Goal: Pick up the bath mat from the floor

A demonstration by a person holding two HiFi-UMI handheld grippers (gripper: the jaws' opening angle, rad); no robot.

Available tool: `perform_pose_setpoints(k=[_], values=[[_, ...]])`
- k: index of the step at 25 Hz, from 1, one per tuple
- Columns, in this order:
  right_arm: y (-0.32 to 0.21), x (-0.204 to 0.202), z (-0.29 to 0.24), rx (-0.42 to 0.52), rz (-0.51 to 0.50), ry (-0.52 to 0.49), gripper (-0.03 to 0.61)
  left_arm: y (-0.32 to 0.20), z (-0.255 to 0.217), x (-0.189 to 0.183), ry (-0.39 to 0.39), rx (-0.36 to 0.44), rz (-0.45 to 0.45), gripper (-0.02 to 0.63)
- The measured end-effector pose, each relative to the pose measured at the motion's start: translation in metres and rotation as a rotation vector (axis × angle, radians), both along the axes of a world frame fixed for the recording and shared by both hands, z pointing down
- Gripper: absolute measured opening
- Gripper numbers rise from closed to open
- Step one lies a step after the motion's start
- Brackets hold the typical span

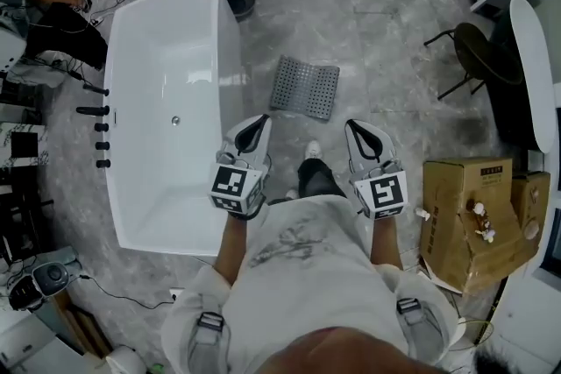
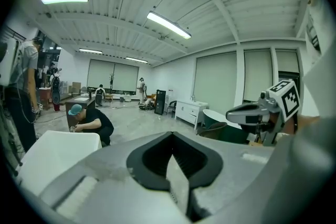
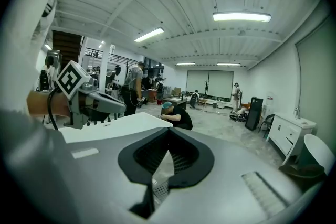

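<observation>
On the grey marbled floor, straight ahead of the person's white shoe (image 1: 312, 151), the bath mat (image 1: 304, 87) lies flat. It is a grey perforated rectangle just beside the long side of the white bathtub (image 1: 230, 57) without touching it. Its long axis runs across the head view, tipped slightly down toward the right, so a long edge faces the person.

Both tools are held up at about waist level and point forward over the floor, one on each side of the mat's line. The left gripper (image 1: 257, 122) has its fingers pressed together with nothing between them, and the right gripper (image 1: 357, 129) is the same, closed and empty. Each gripper view looks out across the room rather than down, so neither shows the mat plainly.

From the head view the mat sits forward of and below both sets of fingers, roughly centred between them. Its near left corner seems slightly closer to the left tool, but the margin is small and either hand could reach it. By my reading the pickup has not begun: the fingers would have to part and drop to the floor, and the near long edge or a near corner is the likeliest place to pinch.

The cardboard box (image 1: 465, 215) near the floor's right side carries a small printed label, too small to read. The marker cubes show only black-and-white squares, and no brand is legible.
</observation>
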State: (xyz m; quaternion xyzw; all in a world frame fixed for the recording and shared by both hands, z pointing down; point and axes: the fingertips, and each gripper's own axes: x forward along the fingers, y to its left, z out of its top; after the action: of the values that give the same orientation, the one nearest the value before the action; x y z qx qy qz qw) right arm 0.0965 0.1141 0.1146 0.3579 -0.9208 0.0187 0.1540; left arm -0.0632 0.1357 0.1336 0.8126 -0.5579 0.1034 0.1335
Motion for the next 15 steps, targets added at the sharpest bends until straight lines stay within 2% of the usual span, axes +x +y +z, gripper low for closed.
perform_pose_setpoints(k=[7,15], values=[[-0.076,0.015,0.005,-0.023,-0.028,0.000,0.002,-0.072,-0.005,0.005,-0.022,-0.007,-0.034,0.002],[-0.122,0.016,0.021,-0.071,-0.064,-0.014,0.002,-0.113,0.007,0.009,-0.045,-0.052,-0.055,0.002]])
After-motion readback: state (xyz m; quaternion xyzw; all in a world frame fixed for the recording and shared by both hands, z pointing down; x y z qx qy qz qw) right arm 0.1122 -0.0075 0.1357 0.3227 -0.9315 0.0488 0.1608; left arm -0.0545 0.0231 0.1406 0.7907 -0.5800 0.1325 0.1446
